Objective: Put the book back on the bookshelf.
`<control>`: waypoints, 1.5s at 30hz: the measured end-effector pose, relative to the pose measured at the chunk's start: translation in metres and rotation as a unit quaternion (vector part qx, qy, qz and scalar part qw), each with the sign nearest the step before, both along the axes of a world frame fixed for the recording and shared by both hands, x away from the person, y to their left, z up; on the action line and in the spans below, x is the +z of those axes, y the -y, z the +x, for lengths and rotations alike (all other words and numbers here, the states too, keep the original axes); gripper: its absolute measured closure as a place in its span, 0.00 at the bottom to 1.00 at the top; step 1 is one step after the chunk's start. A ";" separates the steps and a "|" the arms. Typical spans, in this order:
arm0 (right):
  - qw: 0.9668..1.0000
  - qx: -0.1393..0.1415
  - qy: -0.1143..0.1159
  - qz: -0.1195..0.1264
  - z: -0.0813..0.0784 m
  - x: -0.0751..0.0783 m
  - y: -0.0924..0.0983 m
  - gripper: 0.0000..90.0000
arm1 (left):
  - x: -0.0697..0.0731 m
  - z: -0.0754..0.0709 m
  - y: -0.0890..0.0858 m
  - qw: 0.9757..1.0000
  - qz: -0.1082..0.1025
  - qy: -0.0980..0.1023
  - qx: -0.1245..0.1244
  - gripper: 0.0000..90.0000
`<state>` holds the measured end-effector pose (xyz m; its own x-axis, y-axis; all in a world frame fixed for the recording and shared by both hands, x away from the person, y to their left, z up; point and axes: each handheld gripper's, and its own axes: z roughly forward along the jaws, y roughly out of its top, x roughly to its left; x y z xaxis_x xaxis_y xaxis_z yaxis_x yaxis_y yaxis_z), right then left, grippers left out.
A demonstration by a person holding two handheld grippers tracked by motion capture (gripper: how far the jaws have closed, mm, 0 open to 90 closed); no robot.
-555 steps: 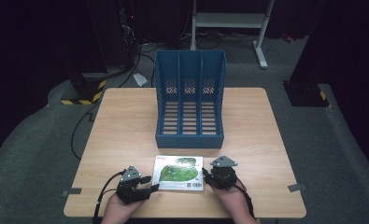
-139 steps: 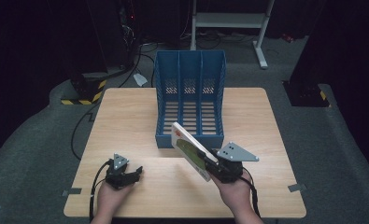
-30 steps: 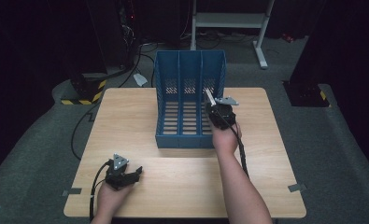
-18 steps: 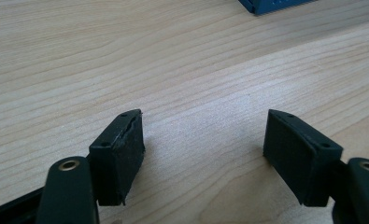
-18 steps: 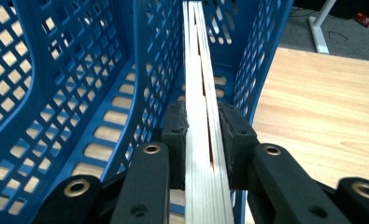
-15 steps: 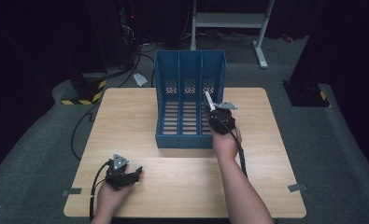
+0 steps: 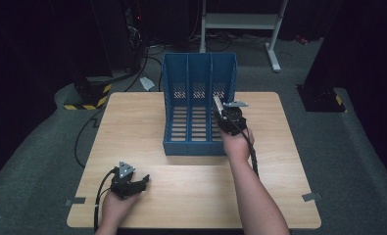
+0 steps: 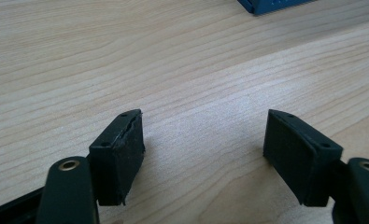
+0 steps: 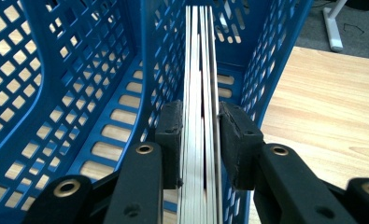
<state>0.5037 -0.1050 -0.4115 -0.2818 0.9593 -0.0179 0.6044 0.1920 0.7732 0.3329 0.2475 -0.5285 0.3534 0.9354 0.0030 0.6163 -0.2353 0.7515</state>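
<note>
High view: a blue file rack (image 7: 199,105) with three slotted compartments stands upright at the middle of the wooden surface (image 7: 132,127). The right gripper (image 7: 222,110) reaches into the right-hand compartment, where a thin booklet (image 7: 216,104) stands on edge, showing as a pale sliver above the jaws. The left gripper (image 7: 141,182) rests low on the surface near the front left corner, well apart from the rack.

Left gripper view: the two black pads (image 8: 121,154) stand wide apart with bare wood grain between them. A blue corner of the rack (image 8: 266,3) shows at the top edge.

Right gripper view: the booklet (image 9: 200,70) stands upright between the pads (image 9: 170,135), seen edge-on as a stack of thin white pages with a grey cover on the right side. It sits inside the rack's compartment, between two perforated blue walls (image 9: 159,42), above the slotted floor. The jaws have just been opening: the left pad lies against the pages, while a narrow gap shows between the right pad and the cover, so the grip looks released
</note>
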 end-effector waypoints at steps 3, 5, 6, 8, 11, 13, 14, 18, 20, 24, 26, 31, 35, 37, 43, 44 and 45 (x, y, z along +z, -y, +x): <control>1.000 0.002 -0.011 -0.007 0.005 0.002 -0.001 0.79 | 0.000 0.000 0.000 1.000 -0.001 0.000 0.000 0.32; 1.000 0.002 -0.019 -0.005 0.008 0.003 -0.001 0.79 | 0.000 0.000 0.000 1.000 0.000 0.000 0.000 0.32; 1.000 0.002 -0.024 -0.004 0.009 0.004 -0.001 0.80 | 0.000 0.000 0.000 1.000 0.000 0.000 0.000 0.32; 1.000 -0.001 -0.029 -0.002 0.012 0.006 0.000 0.80 | 0.000 0.000 0.000 1.000 0.000 0.000 0.000 0.32; 1.000 -0.004 -0.028 -0.003 0.013 0.005 0.001 0.82 | 0.000 0.000 0.000 1.000 0.000 0.000 0.000 0.32; 1.000 -0.004 -0.028 -0.006 0.013 0.005 0.001 0.82 | 0.000 0.000 0.000 1.000 0.000 0.000 0.000 0.32; 1.000 -0.005 -0.027 -0.007 0.013 0.005 0.000 0.82 | 0.000 0.000 0.000 1.000 0.000 0.000 0.000 0.32; 1.000 -0.004 -0.022 -0.011 0.013 0.003 -0.004 0.84 | 0.000 0.000 0.000 1.000 0.000 0.000 0.000 0.32; 1.000 -0.005 -0.021 -0.014 0.013 0.003 -0.005 0.85 | 0.000 0.000 0.000 1.000 0.000 0.000 0.000 0.32; 1.000 -0.018 -0.016 -0.014 0.013 0.003 -0.003 0.85 | 0.000 0.000 0.000 1.000 0.002 0.000 -0.002 0.32; 0.999 -0.031 -0.012 -0.018 0.012 0.004 -0.003 0.85 | 0.000 0.000 -0.001 1.000 0.002 -0.001 -0.004 0.32; 0.998 -0.062 0.004 -0.019 0.012 0.006 -0.003 0.85 | 0.000 0.001 0.000 1.000 0.001 0.001 -0.002 0.32; 0.996 -0.088 0.005 -0.027 0.013 0.004 -0.009 0.85 | 0.000 0.001 0.000 1.000 0.001 0.000 -0.002 0.32; 0.994 -0.098 0.007 -0.037 0.013 0.002 -0.013 0.85 | 0.000 0.001 0.000 1.000 -0.001 0.000 -0.001 0.32; 0.991 -0.123 0.015 -0.043 0.015 0.001 -0.017 0.85 | 0.000 0.001 0.000 1.000 -0.002 0.001 -0.002 0.32; 0.991 -0.126 0.015 -0.042 0.016 0.001 -0.016 0.85 | 0.000 0.001 0.001 1.000 -0.002 0.000 -0.002 0.32; 0.990 -0.133 0.015 -0.040 0.016 0.001 -0.015 0.85 | 0.000 0.001 0.001 1.000 -0.002 0.000 -0.002 0.32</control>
